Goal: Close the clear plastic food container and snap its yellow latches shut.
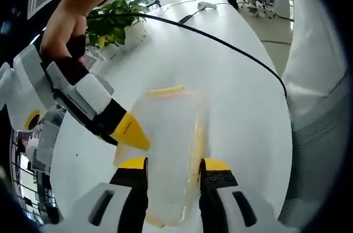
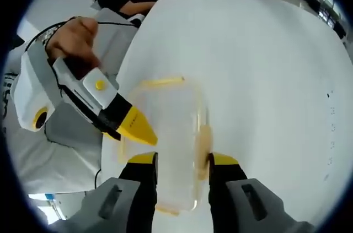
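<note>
Over container (image 1: 168,150): 2 parted grippers (image 1: 174,164) (image 2: 182,160)

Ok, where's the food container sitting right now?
The clear container lies on the white table, right ahead of each view's own tool, with the other tool's yellow tip touching its edge; a potted plant stands beyond it in the left gripper view.

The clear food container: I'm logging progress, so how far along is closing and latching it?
Done: the lid seems to lie on the container. In hand: both grippers straddle it, each tipped toward a yellow latch. Left: whether any latch, like the far one, has snapped shut can't be told.
</note>
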Motion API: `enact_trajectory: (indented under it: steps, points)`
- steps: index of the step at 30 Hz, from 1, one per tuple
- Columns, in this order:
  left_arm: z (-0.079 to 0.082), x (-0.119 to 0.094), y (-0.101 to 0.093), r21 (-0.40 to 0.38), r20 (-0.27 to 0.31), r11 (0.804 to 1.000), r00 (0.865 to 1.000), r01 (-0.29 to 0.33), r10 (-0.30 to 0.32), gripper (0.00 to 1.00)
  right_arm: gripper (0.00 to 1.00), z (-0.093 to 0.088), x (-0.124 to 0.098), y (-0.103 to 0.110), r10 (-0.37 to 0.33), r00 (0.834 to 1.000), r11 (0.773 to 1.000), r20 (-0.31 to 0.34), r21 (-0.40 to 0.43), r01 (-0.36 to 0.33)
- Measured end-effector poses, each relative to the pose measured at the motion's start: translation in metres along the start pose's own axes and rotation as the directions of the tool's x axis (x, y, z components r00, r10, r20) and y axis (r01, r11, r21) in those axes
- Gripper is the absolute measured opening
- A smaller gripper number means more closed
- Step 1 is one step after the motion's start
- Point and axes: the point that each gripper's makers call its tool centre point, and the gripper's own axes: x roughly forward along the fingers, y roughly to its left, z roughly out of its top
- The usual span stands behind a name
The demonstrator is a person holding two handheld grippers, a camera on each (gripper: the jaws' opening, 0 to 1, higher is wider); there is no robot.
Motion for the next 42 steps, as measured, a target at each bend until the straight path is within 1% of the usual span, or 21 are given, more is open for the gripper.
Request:
enact_trajectory:
  steps: [8, 11, 15, 19, 23, 25, 27, 34, 35, 36, 38, 39, 41, 42]
  points:
    - [-0.001, 0.002, -0.001, 0.013, 0.011, 1.000, 1.000, 0.013, -0.013, 0.30, 0.32, 0.000, 0.001, 0.001, 0.002, 1.000, 1.000, -0.022, -0.004, -0.002]
    - [0.000, 0.005, -0.003, 0.030, 0.014, 1.000, 1.000, 0.005, -0.006, 0.31, 0.31, -0.001, 0.001, 0.002, 0.005, 1.000, 1.000, -0.026, -0.008, -0.005]
    - [-0.001, 0.005, -0.002, 0.028, 0.017, 1.000, 1.000, 0.008, -0.008, 0.31, 0.30, -0.002, 0.001, 0.002, 0.009, 0.999, 1.000, -0.036, -0.025, -0.010]
    - [-0.001, 0.006, -0.002, 0.033, 0.023, 0.999, 1.000, 0.006, -0.007, 0.31, 0.30, -0.002, 0.001, 0.002, 0.013, 1.000, 1.000, -0.023, -0.021, -0.013]
    - [0.000, 0.006, -0.002, 0.031, 0.030, 0.999, 1.000, 0.007, -0.008, 0.31, 0.29, -0.002, 0.001, 0.002, 0.013, 0.999, 1.000, -0.036, -0.026, -0.014]
    - [0.000, 0.007, -0.003, 0.035, 0.028, 0.999, 1.000, 0.009, -0.010, 0.31, 0.29, -0.001, 0.001, 0.001, 0.007, 0.998, 1.000, -0.058, -0.019, -0.008]
    - [0.000, 0.007, -0.003, 0.035, 0.027, 0.999, 1.000, 0.010, -0.011, 0.31, 0.29, -0.002, 0.001, 0.002, 0.000, 0.997, 0.999, -0.075, -0.034, -0.003]
    - [0.001, 0.010, -0.004, 0.057, 0.033, 0.998, 0.999, -0.003, 0.001, 0.32, 0.27, -0.003, 0.000, 0.001, -0.014, 0.997, 0.999, -0.078, -0.043, 0.010]
    - [0.001, 0.009, -0.004, 0.053, 0.033, 0.999, 0.999, -0.004, 0.002, 0.32, 0.27, -0.002, -0.004, 0.003, -0.020, 0.996, 0.999, -0.090, -0.044, 0.016]
    - [0.001, 0.009, -0.003, 0.049, 0.034, 0.999, 0.999, -0.006, 0.004, 0.32, 0.28, 0.000, -0.006, 0.000, -0.036, 0.994, 0.999, -0.099, -0.040, 0.033]
    - [0.001, 0.010, -0.003, 0.048, 0.037, 0.999, 0.999, -0.009, 0.008, 0.32, 0.28, 0.002, -0.006, 0.001, -0.045, 0.992, 0.997, -0.122, -0.060, 0.038]
    - [0.001, 0.011, -0.002, 0.045, 0.033, 0.999, 0.999, -0.012, 0.010, 0.32, 0.29, 0.004, -0.009, -0.001, -0.057, 0.990, 0.997, -0.126, -0.053, 0.051]
    - [0.001, 0.011, -0.002, 0.043, 0.035, 0.999, 0.999, -0.013, 0.012, 0.32, 0.29, 0.004, -0.008, 0.000, -0.065, 0.990, 0.996, -0.124, -0.065, 0.058]
    - [0.001, 0.011, -0.002, 0.040, 0.038, 0.999, 0.999, -0.014, 0.013, 0.32, 0.29, 0.003, -0.008, 0.000, -0.071, 0.991, 0.996, -0.111, -0.059, 0.065]
